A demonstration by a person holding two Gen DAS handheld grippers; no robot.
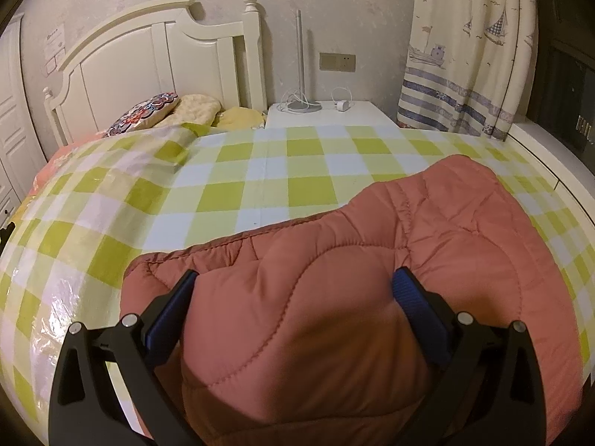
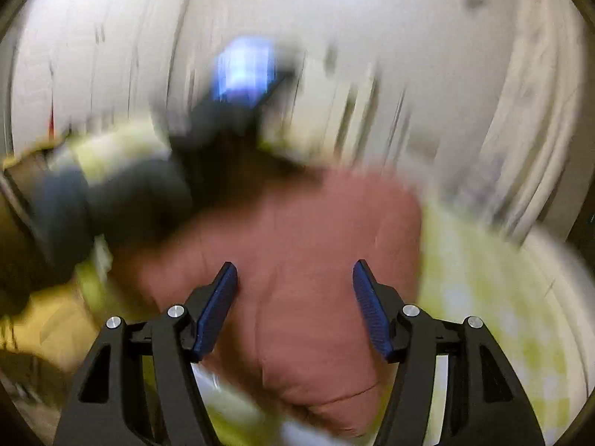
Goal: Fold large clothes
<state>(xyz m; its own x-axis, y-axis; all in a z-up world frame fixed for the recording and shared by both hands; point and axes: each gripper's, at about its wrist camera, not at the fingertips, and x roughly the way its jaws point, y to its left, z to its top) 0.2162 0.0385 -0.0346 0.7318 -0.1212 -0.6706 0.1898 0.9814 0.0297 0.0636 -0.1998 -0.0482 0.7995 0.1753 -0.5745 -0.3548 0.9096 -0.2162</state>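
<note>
A wide bed covered by a glossy green-and-white checked sheet (image 1: pixel 230 186) fills most of the left wrist view, set against a pale mottled wall (image 1: pixel 327 11) with a cream panelled wooden headboard (image 1: pixel 156 59) at its far left end. On the sheet, toward the near right, lies the bulky salmon-pink quilted padded jacket (image 1: pixel 427 230), its stitched edge running along the checks. To the right hangs a cream curtain printed with sailing boats and blue stripes (image 1: pixel 465 55), and beside the bed under it stands a white bedside cabinet (image 1: pixel 357 115). A flowered cushion (image 1: pixel 145 113) and two yellow pillows (image 1: pixel 200 109) are heaped against the headboard. On the cabinet stand a slim white lamp on a round base (image 1: pixel 302 70) and a small white plug with its cord (image 1: pixel 342 104); a beige wall socket (image 1: pixel 337 61) sits above. The left gripper (image 1: pixel 293 293) has its blue-padded fingers spread wide with a thick puff of jacket bulging between them. The right wrist view is heavily blurred: the right gripper (image 2: pixel 295 293) is spread too, over the pink jacket, and whether it touches cannot be told.
</note>
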